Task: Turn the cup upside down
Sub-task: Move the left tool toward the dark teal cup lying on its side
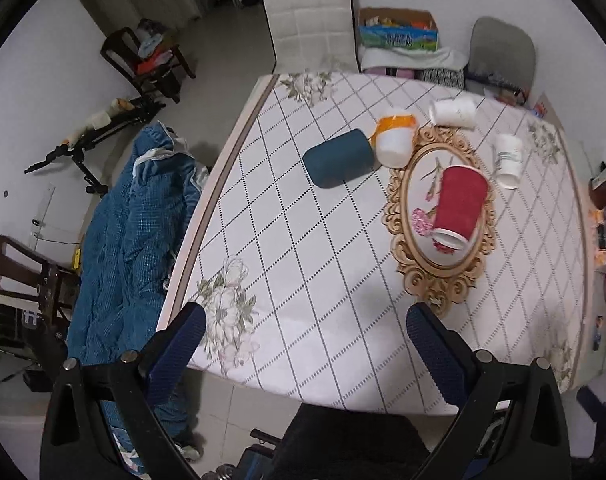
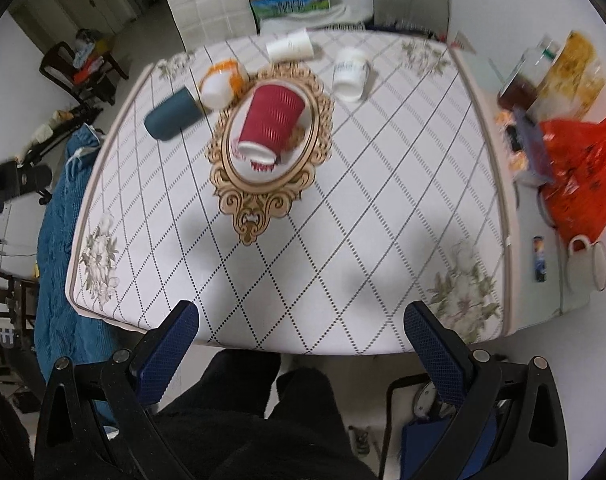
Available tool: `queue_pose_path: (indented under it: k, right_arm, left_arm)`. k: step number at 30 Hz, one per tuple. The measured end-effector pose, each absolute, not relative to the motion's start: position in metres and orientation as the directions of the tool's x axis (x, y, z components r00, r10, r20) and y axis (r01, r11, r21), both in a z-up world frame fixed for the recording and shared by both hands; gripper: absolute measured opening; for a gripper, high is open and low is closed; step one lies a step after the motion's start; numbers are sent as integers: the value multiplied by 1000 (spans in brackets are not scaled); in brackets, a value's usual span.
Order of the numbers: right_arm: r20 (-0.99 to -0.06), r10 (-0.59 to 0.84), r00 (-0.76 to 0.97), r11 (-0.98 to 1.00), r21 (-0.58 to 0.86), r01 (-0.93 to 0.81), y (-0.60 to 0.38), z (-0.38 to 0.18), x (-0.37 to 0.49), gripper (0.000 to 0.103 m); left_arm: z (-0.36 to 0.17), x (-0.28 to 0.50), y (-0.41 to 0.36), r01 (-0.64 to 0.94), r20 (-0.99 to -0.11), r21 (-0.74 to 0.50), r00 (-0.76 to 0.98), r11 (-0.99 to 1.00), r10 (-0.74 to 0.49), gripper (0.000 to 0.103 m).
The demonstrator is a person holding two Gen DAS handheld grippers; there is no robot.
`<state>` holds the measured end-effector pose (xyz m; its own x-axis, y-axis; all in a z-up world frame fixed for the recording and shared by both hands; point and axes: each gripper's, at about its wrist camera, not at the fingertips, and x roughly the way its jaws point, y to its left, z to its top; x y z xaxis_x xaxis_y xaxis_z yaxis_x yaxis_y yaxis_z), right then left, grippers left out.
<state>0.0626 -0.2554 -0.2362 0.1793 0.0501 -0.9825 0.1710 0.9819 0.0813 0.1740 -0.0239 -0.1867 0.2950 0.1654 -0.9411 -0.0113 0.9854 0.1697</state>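
Observation:
A red ribbed paper cup (image 1: 461, 202) stands on an oval mirror with an ornate wooden frame (image 1: 399, 204) on the table. Its narrow white-rimmed end touches the glass and its wide end points up. It also shows in the right wrist view (image 2: 273, 122) on the mirror frame (image 2: 223, 148). My left gripper (image 1: 307, 320) is open and empty above the table's near edge, well short of the cup. My right gripper (image 2: 301, 314) is open and empty, also above the near edge.
Around the mirror lie a dark teal cup (image 1: 339, 158) on its side, an orange-and-white cup (image 1: 395, 136), and two white paper cups (image 1: 455, 111) (image 1: 509, 160). A red plastic bag (image 2: 579, 176) and a white mug (image 2: 587, 258) sit to the right. Chairs (image 1: 311, 26) stand behind the table.

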Motion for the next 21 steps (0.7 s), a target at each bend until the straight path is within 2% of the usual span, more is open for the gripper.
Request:
queue_pose_path:
  k: [13,21]
  right_arm:
    - [-998,55,-16,969,50,241,-222,-323,129,103]
    - [-992,69,-101,959,38,282,-214,-366,169,103]
  left_arm:
    - [-249,296,4,57,-960,205,207,977,189,103]
    - [-291,362,-15,284,-944,307,214,908,252,103]
